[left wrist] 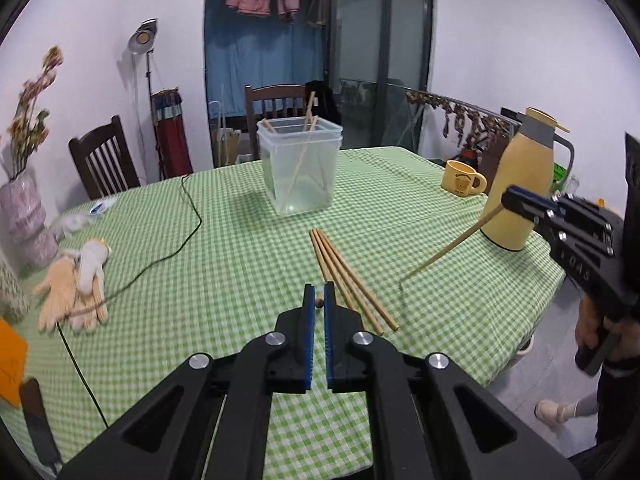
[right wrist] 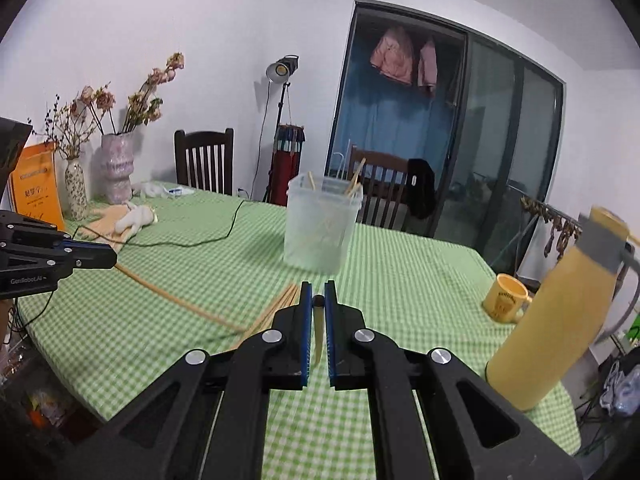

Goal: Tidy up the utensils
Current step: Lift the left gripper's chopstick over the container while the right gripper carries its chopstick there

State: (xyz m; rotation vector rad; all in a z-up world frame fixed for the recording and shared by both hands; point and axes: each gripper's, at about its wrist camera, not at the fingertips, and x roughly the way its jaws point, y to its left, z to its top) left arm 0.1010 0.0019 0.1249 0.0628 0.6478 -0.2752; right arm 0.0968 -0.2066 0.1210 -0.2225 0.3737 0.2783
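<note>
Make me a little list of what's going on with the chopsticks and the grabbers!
left gripper: shut on a chopstick
right gripper: shut on another chopstick
loose chopsticks: three side by side on the tablecloth
tub: clear, upright, a few chopsticks already inside
flask: yellow, standing beside a mug
other things: gloves, a black cable

We see the yellow flask (right wrist: 560, 320) blurred and cut off at the right edge, beside the mug (right wrist: 506, 298), whose print we cannot read.
</note>
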